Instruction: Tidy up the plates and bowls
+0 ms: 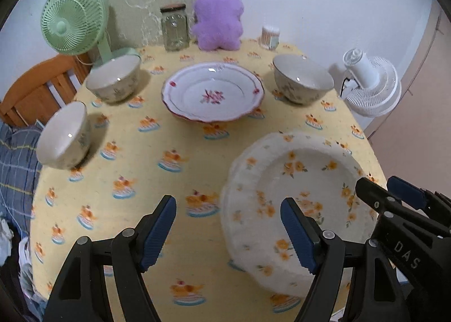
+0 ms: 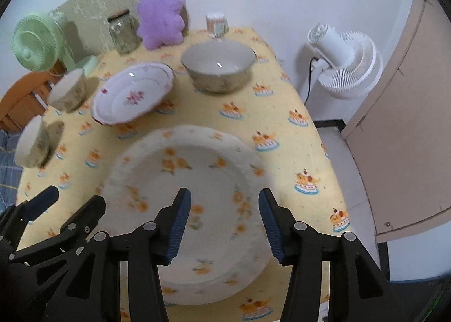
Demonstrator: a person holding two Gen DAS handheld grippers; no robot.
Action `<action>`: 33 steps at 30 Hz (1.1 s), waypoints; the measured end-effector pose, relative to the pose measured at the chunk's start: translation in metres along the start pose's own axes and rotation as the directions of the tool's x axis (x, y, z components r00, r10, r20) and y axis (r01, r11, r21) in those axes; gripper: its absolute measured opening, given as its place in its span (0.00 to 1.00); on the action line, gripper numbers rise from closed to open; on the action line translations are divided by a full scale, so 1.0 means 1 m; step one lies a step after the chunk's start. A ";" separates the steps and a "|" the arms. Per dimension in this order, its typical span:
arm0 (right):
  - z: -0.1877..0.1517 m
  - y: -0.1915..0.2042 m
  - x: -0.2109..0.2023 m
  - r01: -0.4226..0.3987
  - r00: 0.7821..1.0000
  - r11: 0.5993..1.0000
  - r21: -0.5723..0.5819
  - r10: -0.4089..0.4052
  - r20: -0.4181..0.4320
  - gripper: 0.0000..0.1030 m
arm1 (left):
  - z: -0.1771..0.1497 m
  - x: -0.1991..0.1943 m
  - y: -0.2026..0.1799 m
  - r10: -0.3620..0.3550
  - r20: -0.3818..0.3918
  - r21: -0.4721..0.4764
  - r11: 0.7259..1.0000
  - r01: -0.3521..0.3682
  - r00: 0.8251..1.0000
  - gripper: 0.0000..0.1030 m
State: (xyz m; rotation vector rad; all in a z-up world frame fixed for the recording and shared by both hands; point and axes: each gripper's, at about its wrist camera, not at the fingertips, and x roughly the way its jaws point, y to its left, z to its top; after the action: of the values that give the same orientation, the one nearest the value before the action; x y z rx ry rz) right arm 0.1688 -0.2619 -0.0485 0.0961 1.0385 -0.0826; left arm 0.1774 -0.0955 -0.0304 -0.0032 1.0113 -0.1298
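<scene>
Left wrist view looks across a desk under a yellow cloth printed with little cakes. The left tongs are spread wide with nothing between them, their blue pads hanging over bare cloth and the near left edge of the orange-flowered plate. That plate lies at the near right of the desk, blurred in both views. The right tongs are spread as well, holding nothing, poised over the near half of the same plate; whether the pads touch it I cannot tell. From the left view, the right tongs show at the right edge, beside the plate's rim.

Further back, in the middle, stands the pink-flowered plate, which looks like more than one stacked. Right of it sits a bowl on its own. On the left are two more: the far left bowl near the base of a green fan, and the near left bowl close to the desk edge, apart from each other. Along the wall stand a glass jar, a purple plush toy and a tub of cotton swabs. A white fan stands off the desk on the right, and a wooden chair shows behind the left edge.
</scene>
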 end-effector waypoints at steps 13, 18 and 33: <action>0.026 0.078 -0.039 -0.021 0.993 0.999 0.046 0.015 0.116 0.58 | 0.031 -0.038 0.072 -0.018 0.133 0.045 0.999 0.012 0.991 0.78; 0.040 0.092 -0.036 -0.042 0.992 0.997 0.060 0.034 0.122 0.59 | 0.050 -0.033 0.087 0.003 0.130 0.017 1.000 -0.005 0.992 0.78; 0.110 0.094 0.045 -0.102 0.992 0.995 0.021 0.100 0.079 0.61 | 0.105 0.041 0.087 0.106 0.092 -0.035 0.994 -0.103 0.990 0.75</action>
State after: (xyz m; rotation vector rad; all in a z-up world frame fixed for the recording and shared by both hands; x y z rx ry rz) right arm 0.2969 -0.1826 -0.0281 0.1668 0.9534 -0.0068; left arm 0.2966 -0.0198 -0.0147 0.0162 0.9174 -0.0180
